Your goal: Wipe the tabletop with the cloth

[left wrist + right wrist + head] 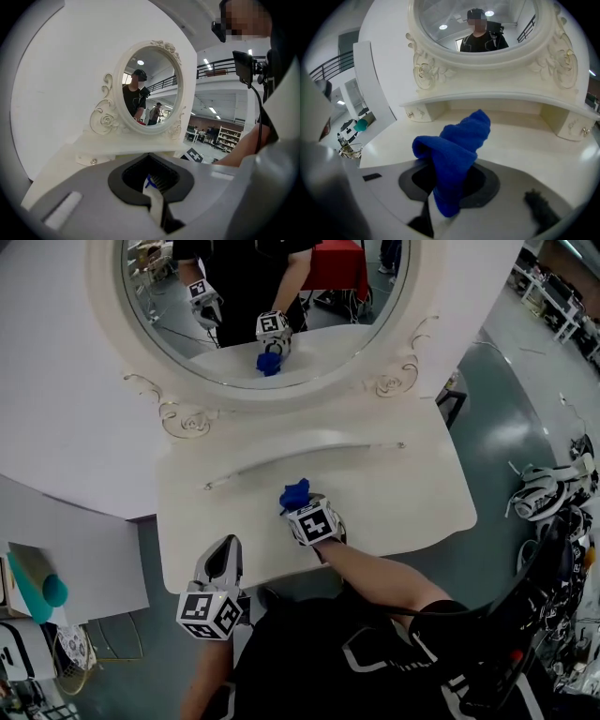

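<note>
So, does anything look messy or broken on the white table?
Nothing stands out. The tabletop shows no spills or damage; the blue cloth is just bunched up in the right gripper, not dropped.

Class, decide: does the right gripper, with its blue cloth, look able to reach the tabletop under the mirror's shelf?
Probably yes: the right gripper holds the blue cloth over the tabletop, and nothing stands between it and the shelf.

Black short-sleeved shirt [375, 652]; grey left gripper [225, 549], black-and-white marker cube [211, 613]
</note>
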`<move>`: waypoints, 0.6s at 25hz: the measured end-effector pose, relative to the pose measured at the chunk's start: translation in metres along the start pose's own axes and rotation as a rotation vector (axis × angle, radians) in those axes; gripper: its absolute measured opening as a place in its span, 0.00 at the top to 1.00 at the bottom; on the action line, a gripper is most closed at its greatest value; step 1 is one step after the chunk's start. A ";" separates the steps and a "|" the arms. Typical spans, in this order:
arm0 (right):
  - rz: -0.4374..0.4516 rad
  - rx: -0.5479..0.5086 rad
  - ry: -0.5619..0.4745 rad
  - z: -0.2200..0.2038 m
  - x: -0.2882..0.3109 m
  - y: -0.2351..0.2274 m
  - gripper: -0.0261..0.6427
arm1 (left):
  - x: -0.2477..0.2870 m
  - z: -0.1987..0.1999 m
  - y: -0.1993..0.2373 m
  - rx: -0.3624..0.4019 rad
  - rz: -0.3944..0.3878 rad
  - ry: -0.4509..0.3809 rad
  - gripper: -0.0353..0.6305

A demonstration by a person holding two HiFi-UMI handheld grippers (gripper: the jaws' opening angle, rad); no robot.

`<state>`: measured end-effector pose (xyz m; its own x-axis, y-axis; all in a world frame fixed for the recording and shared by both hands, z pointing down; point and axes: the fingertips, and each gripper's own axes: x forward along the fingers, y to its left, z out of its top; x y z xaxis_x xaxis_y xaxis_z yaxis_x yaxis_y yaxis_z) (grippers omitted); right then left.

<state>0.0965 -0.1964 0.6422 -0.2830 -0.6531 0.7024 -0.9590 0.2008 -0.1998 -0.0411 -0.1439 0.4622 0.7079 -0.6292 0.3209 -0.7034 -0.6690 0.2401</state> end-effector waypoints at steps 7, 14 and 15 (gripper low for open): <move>-0.048 0.030 -0.018 -0.012 -0.028 -0.053 0.78 | 0.034 0.000 -0.036 0.026 -0.066 0.024 0.93; -0.106 0.081 -0.039 -0.027 -0.055 -0.109 0.78 | 0.064 -0.002 -0.078 0.047 -0.129 0.044 0.93; -0.115 0.084 -0.040 -0.028 -0.060 -0.117 0.78 | 0.068 -0.002 -0.084 0.050 -0.137 0.046 0.93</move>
<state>0.2257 -0.1602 0.6431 -0.1702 -0.6972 0.6964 -0.9821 0.0627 -0.1774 0.0656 -0.1298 0.4655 0.7928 -0.5122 0.3303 -0.5952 -0.7672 0.2391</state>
